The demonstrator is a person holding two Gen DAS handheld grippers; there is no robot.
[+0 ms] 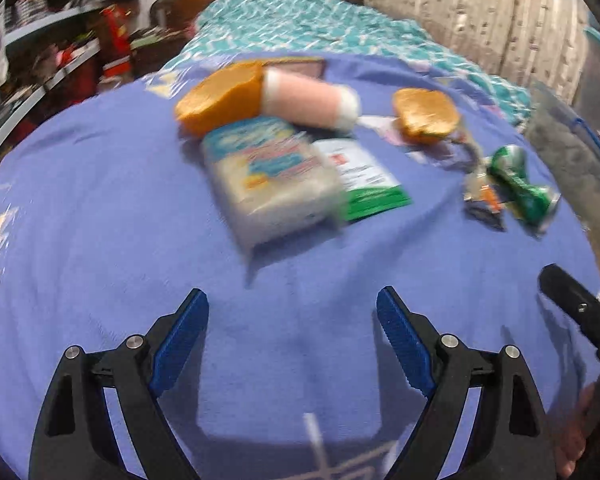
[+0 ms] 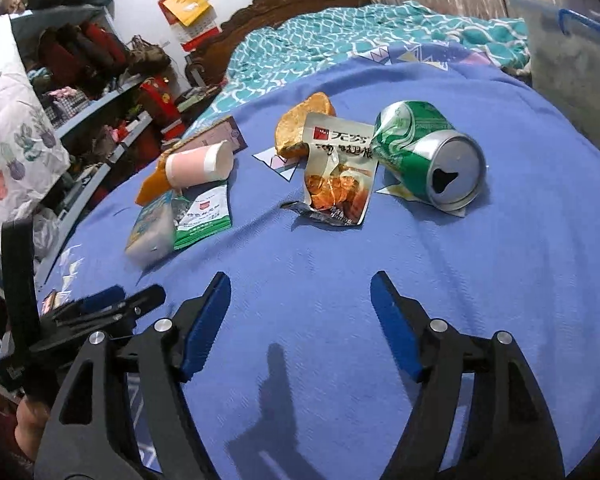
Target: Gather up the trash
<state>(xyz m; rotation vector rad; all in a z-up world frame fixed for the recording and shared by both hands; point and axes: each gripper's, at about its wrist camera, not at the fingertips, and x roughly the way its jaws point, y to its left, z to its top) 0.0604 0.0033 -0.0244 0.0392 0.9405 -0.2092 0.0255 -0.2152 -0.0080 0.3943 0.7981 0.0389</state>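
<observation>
Trash lies scattered on the blue sheet (image 2: pixel 500 280) ahead of you: a crushed green can (image 2: pixel 424 156) on its side, mouth toward your right gripper, with a torn snack wrapper (image 2: pixel 336 176) just beside it on the left, one corner overlapping a bread piece (image 2: pixel 300 128). Further left, a second cluster: a pink cup (image 2: pixel 200 164) tipped over, resting on a tissue pack (image 2: pixel 152 228) and a green-white sachet (image 2: pixel 204 216), an orange bread slice (image 2: pixel 152 188) under the cup. Your right gripper (image 2: pixel 300 320) hovers over bare sheet short of the wrapper, jaws wide apart, nothing between them. Your left gripper (image 1: pixel 292 340) is likewise spread and empty, pointed at the tissue pack (image 1: pixel 268 184); that view is motion-blurred. A clear bin (image 2: pixel 572 48) sits at the far right on the bed. Teal quilt (image 2: pixel 340 36) and shelves (image 2: pixel 100 100) beyond.
</observation>
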